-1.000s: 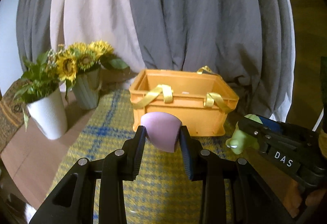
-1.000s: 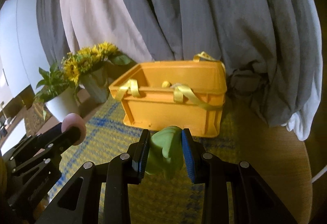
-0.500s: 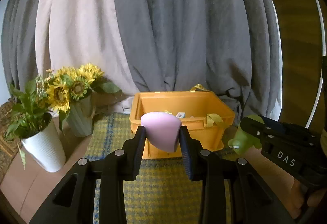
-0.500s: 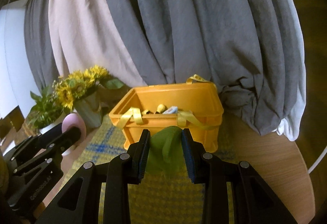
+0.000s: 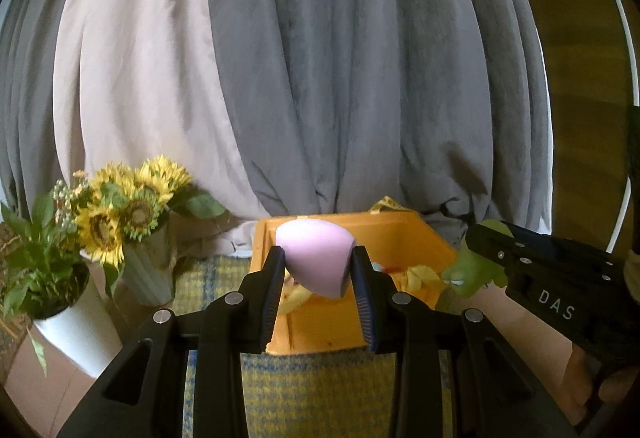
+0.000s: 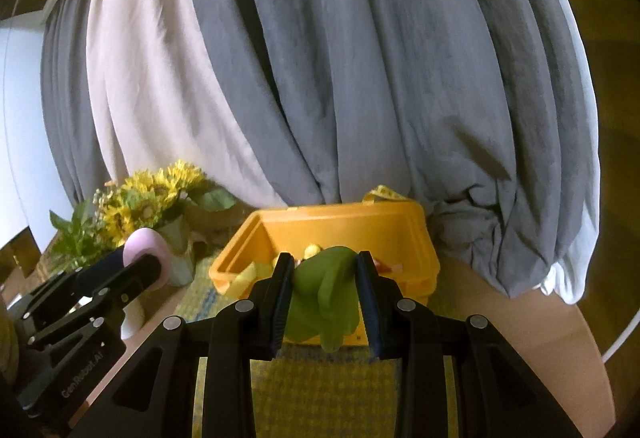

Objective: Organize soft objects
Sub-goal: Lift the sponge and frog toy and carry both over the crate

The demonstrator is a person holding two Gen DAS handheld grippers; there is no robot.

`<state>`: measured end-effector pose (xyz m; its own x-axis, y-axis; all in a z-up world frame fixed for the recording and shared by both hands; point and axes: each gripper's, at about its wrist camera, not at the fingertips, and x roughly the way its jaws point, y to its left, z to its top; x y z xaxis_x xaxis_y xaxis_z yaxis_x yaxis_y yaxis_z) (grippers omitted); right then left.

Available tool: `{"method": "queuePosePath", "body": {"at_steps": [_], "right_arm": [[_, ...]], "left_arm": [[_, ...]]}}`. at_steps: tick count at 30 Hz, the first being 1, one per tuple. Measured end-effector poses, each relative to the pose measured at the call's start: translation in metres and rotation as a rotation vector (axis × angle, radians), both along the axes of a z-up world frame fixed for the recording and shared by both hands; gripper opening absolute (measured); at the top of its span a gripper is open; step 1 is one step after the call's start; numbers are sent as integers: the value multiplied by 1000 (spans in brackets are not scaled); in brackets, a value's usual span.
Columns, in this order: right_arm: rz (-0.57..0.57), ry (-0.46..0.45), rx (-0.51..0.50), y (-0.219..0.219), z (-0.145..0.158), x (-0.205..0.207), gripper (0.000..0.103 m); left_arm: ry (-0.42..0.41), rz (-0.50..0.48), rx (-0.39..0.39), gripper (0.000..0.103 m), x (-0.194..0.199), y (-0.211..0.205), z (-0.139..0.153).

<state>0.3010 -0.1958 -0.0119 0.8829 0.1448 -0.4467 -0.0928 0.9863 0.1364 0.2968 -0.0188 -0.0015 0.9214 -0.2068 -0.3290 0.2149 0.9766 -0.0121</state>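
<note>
My left gripper (image 5: 318,270) is shut on a pink soft egg-shaped toy (image 5: 316,258), held in the air just before the near rim of the orange crate (image 5: 320,330). In the right wrist view my right gripper (image 6: 322,278) is shut on a green soft toy (image 6: 324,298), also lifted in front of the same orange crate (image 6: 340,218). The crate stands on a yellow and blue checked mat (image 5: 320,398) and holds several small items and yellow straps. The right gripper with the green toy (image 5: 468,270) shows at the right of the left wrist view; the pink toy (image 6: 146,248) shows at the left of the right one.
A vase of sunflowers (image 5: 132,222) and a white pot with a green plant (image 5: 68,326) stand left of the crate. Grey and pale curtains (image 5: 320,78) hang close behind it. The wooden table edge (image 6: 560,338) curves round at the right.
Both grippers have risen with their toys and come nearer the crate; its inside now shows, where earlier I saw mostly its front wall.
</note>
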Motion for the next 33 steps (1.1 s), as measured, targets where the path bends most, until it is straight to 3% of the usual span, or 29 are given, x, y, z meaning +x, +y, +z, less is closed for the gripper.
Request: {"method": "queuePosePath", "body": {"at_steps": [14, 33], "right_arm": [[-6, -65, -7, -4, 10, 60, 33], [-25, 32, -33, -6, -27, 151, 33]], "left_arm": [[-40, -15, 12, 33, 66, -1, 7], [33, -35, 77, 33, 162, -18, -29]]}}
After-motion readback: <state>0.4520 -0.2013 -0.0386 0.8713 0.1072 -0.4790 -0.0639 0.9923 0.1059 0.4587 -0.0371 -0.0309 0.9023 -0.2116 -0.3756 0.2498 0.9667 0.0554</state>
